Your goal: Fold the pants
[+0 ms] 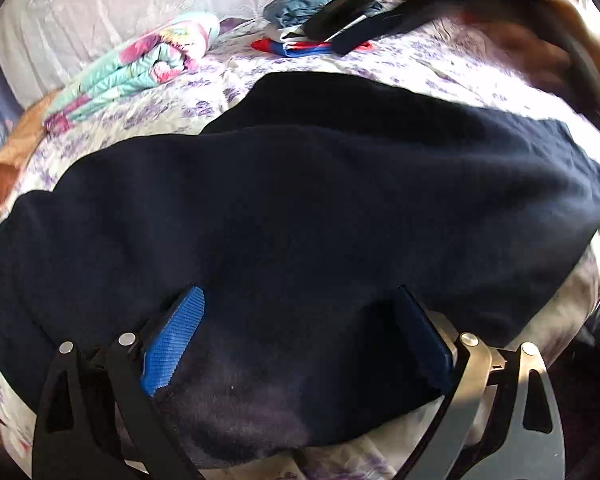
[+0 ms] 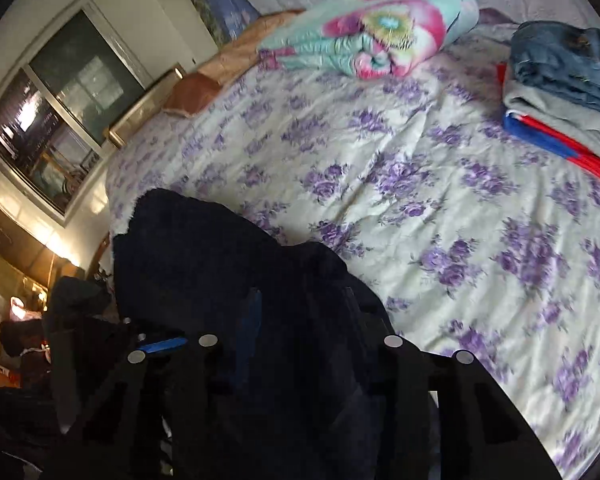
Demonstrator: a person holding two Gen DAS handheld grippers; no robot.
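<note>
Dark navy pants [image 1: 300, 208] lie spread across the floral bedspread [image 1: 148, 112] in the left wrist view. My left gripper [image 1: 300, 312] is open, its blue fingers [image 1: 176, 340] resting on the near edge of the pants with cloth between them. In the right wrist view my right gripper [image 2: 300, 300] sits over a raised bunch of the same pants [image 2: 204, 248], with dark cloth between its fingers; the fingers are too dark to judge their gap. The right gripper also shows blurred at the top right of the left wrist view [image 1: 380, 12].
A rolled floral blanket [image 2: 372, 36] lies at the head of the bed by a white pillow [image 1: 100, 12]. A stack of folded clothes [image 2: 560, 92], jeans on top, sits at the far right. A window [image 2: 56, 108] and dark furniture stand left of the bed.
</note>
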